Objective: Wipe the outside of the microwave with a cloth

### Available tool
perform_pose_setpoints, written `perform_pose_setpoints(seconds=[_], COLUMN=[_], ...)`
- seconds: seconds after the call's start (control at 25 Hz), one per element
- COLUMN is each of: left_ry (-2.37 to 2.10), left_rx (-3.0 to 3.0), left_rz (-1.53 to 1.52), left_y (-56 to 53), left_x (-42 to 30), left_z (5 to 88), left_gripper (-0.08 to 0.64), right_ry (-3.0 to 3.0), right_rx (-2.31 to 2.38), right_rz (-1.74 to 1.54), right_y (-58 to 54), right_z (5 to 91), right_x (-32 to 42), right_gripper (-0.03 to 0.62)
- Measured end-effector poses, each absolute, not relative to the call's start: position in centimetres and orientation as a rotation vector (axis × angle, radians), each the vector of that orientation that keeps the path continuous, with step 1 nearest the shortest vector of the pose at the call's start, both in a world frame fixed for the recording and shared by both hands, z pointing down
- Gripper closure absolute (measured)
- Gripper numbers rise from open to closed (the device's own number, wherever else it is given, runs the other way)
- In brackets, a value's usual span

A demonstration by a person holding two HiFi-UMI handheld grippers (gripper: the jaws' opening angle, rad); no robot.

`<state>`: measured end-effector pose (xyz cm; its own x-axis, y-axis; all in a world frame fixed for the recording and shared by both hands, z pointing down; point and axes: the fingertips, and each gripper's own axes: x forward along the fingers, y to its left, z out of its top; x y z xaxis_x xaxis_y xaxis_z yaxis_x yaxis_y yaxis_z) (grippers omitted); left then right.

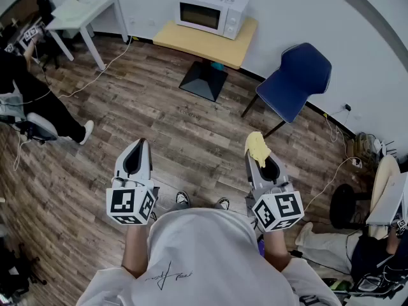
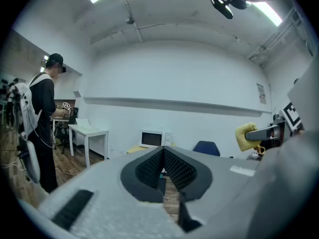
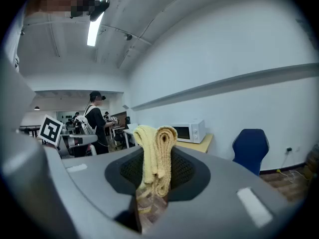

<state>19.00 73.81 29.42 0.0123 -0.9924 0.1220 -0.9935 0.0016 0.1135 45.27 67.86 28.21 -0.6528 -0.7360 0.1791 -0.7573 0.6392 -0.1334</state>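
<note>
The right claw (image 1: pixel 260 153) is clamping shut on a folded yellow cloth (image 1: pixel 257 144), with the bunched end sticking out front, seemingly ready for wiping. The left claw (image 1: pixel 138 148) is riding closed and empty, apparently free as a spare. The microwave (image 1: pixel 210 8) is sitting on a table (image 1: pixel 191 43) at twelve o'clock, well apart across the floor, so walking closer is probably coming first.
</note>
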Motion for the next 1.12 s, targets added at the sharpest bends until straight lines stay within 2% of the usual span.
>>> perform_pose_setpoints(seconds=[0.44, 0.68, 1.12], left_ry=[-2.015, -1.975, -1.914], left_rx=[2.173, 2.193, 2.193], left_rz=[-0.013, -0.008, 0.007], left_y=[70.7, 69.3, 64.7], left_x=[15.0, 12.6, 11.1], left_z=[29.4, 29.8, 31.6], left_gripper=[0.566, 0.566, 0.566], right_ry=[-2.672, -2.714, -2.691], right_rx=[1.304, 1.317, 1.301], right_rz=[0.298, 0.427, 0.445], right_y=[64.1, 63.4, 57.9], right_z=[29.4, 29.5, 31.2], right_x=[40.2, 37.4, 33.5], right_gripper=[0.480, 0.476, 0.471])
